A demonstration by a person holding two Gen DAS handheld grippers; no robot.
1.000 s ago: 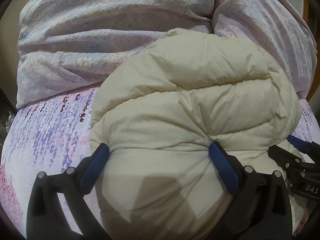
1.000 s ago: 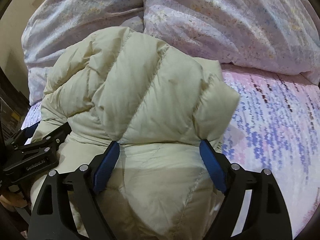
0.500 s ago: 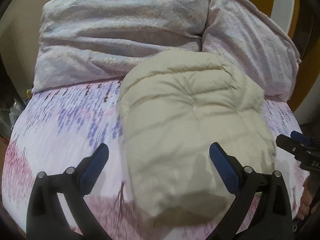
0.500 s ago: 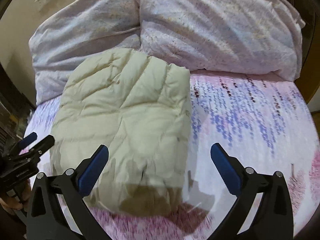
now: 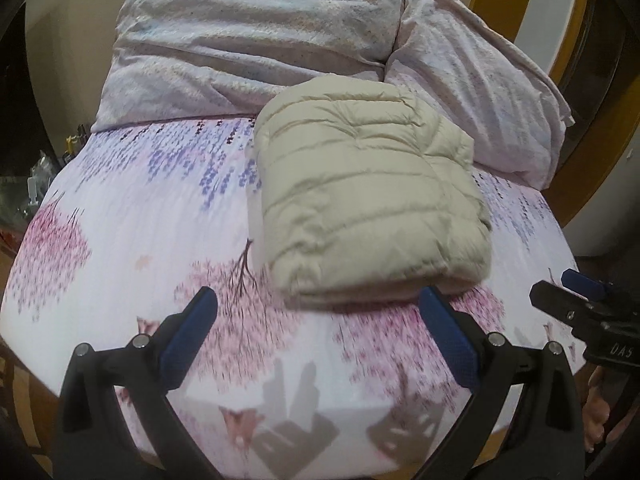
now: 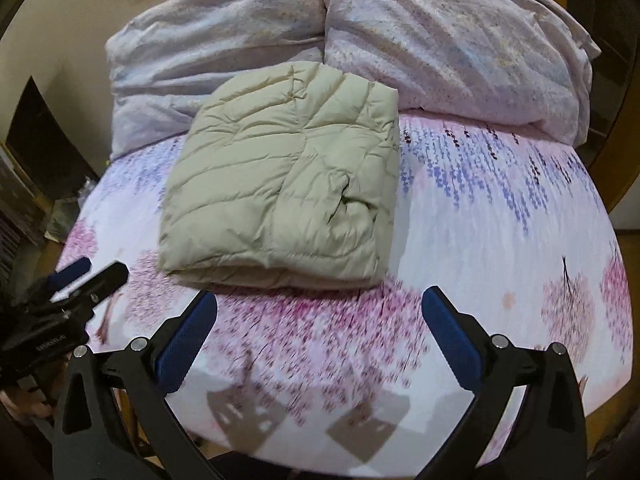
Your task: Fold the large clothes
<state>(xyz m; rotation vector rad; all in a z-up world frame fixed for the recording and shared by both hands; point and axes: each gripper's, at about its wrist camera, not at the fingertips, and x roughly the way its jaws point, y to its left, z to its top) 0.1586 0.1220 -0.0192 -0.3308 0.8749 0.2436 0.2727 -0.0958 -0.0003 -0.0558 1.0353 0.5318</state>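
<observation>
I am holding my left gripper (image 5: 318, 316) and my right gripper (image 6: 320, 314) wide apart and empty, the right jaws having just been opening, with nothing between them. The folded cream jacket (image 6: 280, 184) is lying on the flowered bedsheet (image 6: 500, 216) just beyond the fingertips, clear of both grippers. Its near edge is blurring into shadow. A rumpled duvet (image 5: 256, 36) is bunching against the jacket's far side. Clutter beside the bed is too dark to make out.

Cream quilted jacket (image 5: 368, 196) on pink-and-purple blossom-print sheet (image 5: 132, 240); blue-padded claws.
</observation>
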